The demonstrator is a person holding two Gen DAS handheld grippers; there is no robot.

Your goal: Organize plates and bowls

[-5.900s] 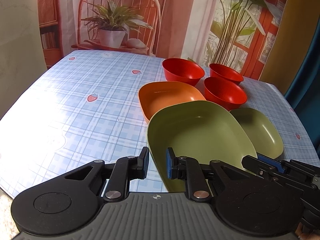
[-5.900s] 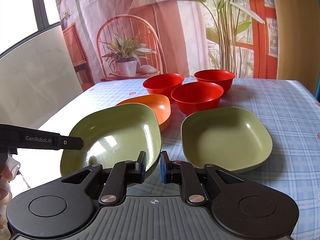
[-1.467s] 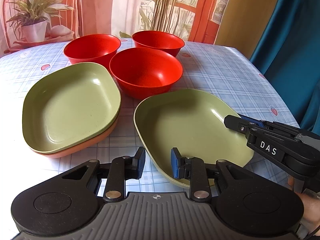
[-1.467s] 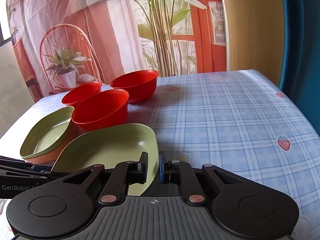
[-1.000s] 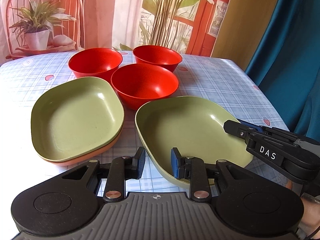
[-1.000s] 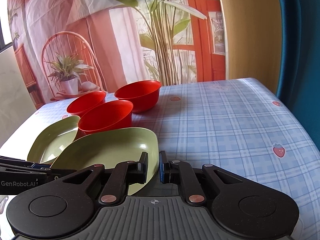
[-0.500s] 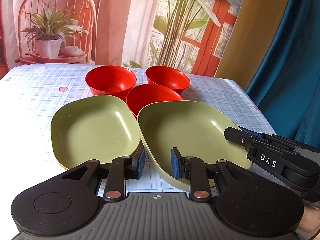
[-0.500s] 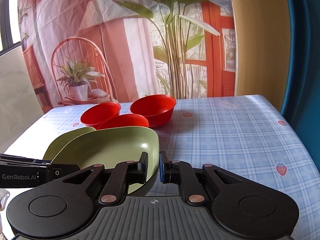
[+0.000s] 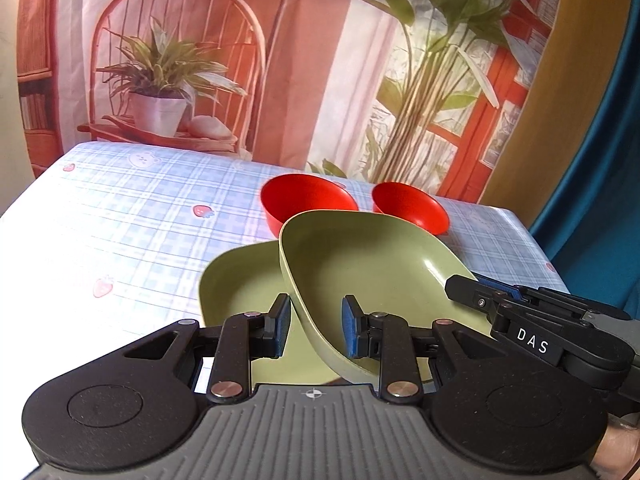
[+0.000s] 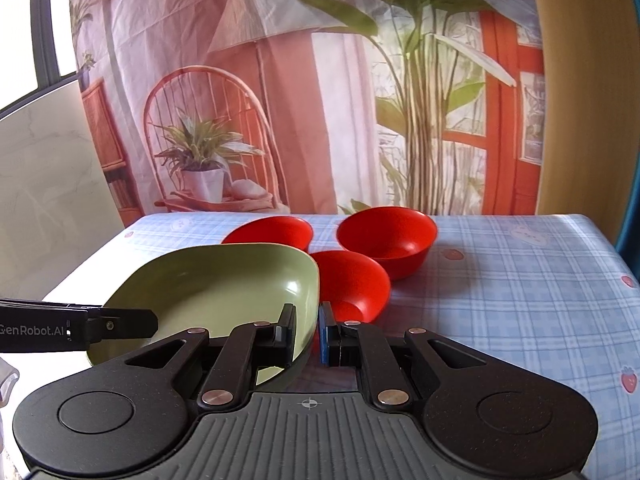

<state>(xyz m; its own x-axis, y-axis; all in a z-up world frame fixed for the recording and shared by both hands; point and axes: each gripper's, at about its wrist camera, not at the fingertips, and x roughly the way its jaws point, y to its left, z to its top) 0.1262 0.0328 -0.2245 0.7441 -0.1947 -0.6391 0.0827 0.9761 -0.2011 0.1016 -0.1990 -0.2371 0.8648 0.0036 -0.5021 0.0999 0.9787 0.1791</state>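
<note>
Two tongs, left tongs (image 9: 312, 330) and right tongs (image 10: 307, 334), clamp opposite rims of our green plate (image 9: 372, 276), carried above the tabletop (image 9: 132, 220); the stacked plate (image 9: 236, 284) lies just left, toward the left edge.

Checked tablecloth (image 10: 520, 280) under red bowls (image 10: 386, 240), green plate (image 9: 240, 280).

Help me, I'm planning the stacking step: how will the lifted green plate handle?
The green plate probably stays stiff: held only at its rim by both grippers, it shows no sag. Its glossy surface could slip between the fingers. It hangs tilted, so it may swing if one side lets go.
</note>
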